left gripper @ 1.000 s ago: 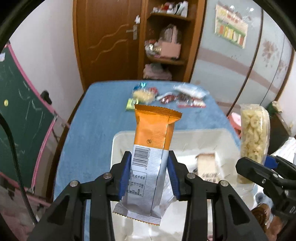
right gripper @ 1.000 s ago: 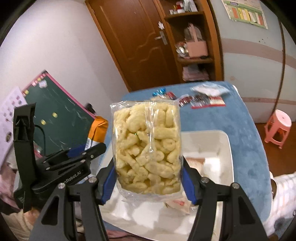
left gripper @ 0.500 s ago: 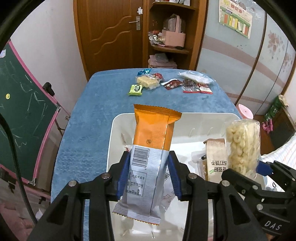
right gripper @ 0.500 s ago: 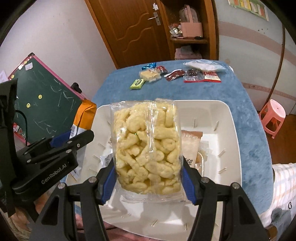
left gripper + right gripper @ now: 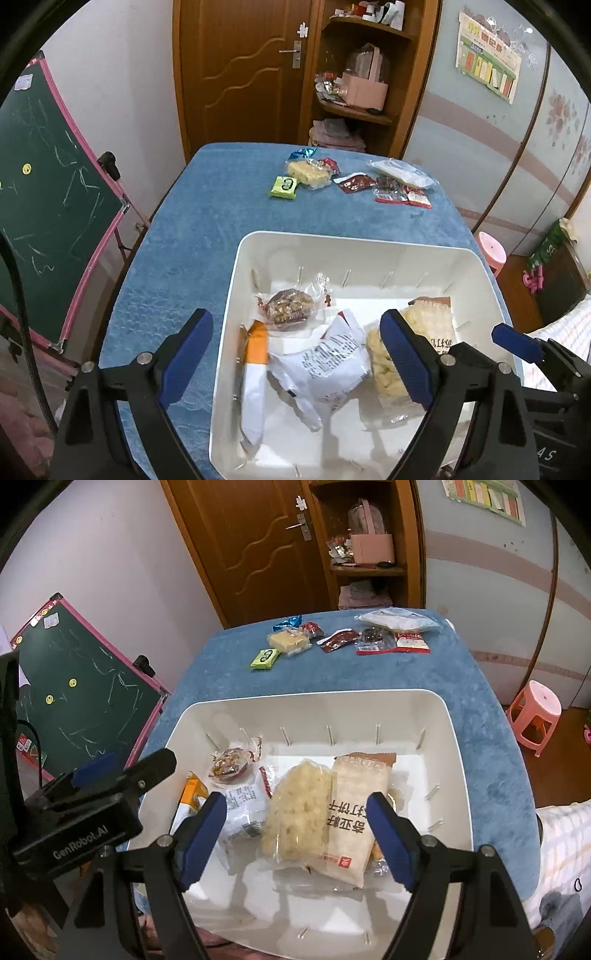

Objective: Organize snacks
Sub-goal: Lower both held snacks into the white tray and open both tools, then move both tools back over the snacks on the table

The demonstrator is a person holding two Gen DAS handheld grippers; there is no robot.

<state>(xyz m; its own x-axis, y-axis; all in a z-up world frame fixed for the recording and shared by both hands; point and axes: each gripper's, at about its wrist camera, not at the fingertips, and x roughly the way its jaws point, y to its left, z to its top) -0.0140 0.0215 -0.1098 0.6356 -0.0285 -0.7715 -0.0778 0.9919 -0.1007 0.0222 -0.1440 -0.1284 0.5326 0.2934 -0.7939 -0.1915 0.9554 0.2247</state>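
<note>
Both the left gripper and the right gripper hover over the white bin with fingers apart and nothing held. Low in both frames, the bin holds five packets, among them an orange-and-white packet and a clear bag of puffs. Toward the top of the frames, about seven loose snacks lie on the blue worktop, so the job looks roughly half done.

Home interior, likely child's room. Wooden door and corner shelf with pink basket far beyond fingers; chalkboard left of left fingers; pink plastic stool right of right fingers; blue-covered table ahead with loose snacks.
</note>
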